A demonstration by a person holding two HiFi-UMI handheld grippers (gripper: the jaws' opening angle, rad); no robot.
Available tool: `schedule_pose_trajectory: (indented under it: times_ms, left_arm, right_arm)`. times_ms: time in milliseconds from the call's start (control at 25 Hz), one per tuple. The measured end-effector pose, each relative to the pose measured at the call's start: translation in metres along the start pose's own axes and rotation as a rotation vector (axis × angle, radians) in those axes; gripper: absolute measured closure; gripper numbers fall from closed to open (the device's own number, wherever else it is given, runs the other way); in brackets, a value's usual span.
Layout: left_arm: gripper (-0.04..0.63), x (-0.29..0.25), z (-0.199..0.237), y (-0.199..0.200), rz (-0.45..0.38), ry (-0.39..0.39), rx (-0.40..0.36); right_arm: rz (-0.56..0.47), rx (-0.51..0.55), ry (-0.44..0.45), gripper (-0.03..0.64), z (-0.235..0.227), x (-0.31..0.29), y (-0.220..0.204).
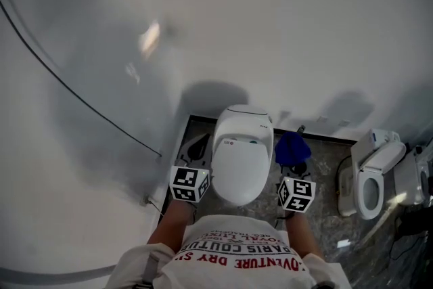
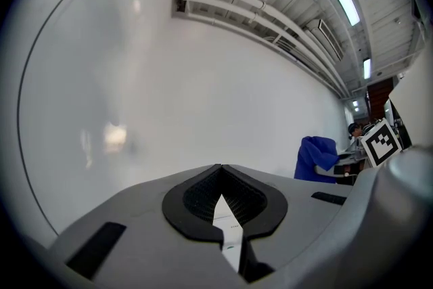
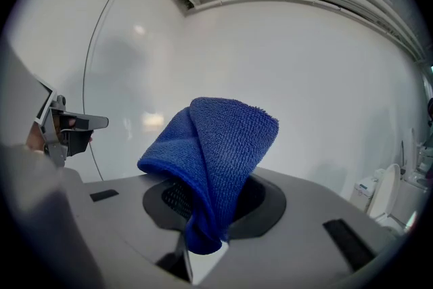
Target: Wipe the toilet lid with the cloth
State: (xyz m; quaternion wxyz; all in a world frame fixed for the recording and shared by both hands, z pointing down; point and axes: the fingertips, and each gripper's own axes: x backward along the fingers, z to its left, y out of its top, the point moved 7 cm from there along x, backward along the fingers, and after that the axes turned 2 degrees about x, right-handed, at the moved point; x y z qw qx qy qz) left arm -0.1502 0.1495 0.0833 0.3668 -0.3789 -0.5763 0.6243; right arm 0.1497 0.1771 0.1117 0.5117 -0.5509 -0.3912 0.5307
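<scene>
- Right gripper (image 3: 208, 208): jaws clamped on folded blue cloth (image 3: 218, 145); fold stands up past tips.
- Left gripper (image 2: 220, 198): jaws pressed together, nothing between them.
- Toilet lid (image 1: 240, 160): white, closed, sits between your two grippers. From cloth it lies to your left. Long axis runs away from you toward wall (image 1: 270, 24).
- Nearer hand: both flank lid, but your right holds cloth, so likely move is a swing left onto lid.
- Room: dark floor (image 1: 323, 160) either side; second toilet (image 1: 371, 179) well apart at right; wall close behind lid's far end.
</scene>
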Motion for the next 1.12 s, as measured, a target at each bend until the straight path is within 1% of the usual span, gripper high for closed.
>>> schedule_pose_trajectory:
  times_ms: [200, 360, 520, 680, 920, 1120]
  left_arm:
    - [0.589, -0.003, -0.004, -0.003, 0.025, -0.013, -0.005]
    - [0.589, -0.006, -0.008, -0.005, 0.033, -0.026, -0.004]
    - [0.589, -0.008, -0.007, -0.006, 0.051, -0.033, -0.006]
    - [0.589, -0.009, 0.000, -0.012, 0.065, -0.022, -0.008]
    - [0.589, -0.008, 0.006, -0.015, 0.077, -0.010, -0.001]
    - [0.589, -0.015, 0.006, -0.014, 0.071, -0.012, -0.003]
  right_arm:
    - [-0.003, 0.029, -0.004, 0.529, 0.001, 0.000, 0.001]
    - [0.014, 0.017, -0.003, 0.529, -0.001, -0.002, -0.002]
    - [0.008, 0.012, -0.007, 0.529, 0.002, -0.002, -0.002]
    - [0.002, 0.012, -0.006, 0.529, 0.007, -0.006, -0.003]
    - [0.020, 0.004, 0.011, 0.529, 0.012, -0.009, -0.006]
    - [0.026, 0.005, 0.013, 0.529, 0.009, -0.016, -0.007]
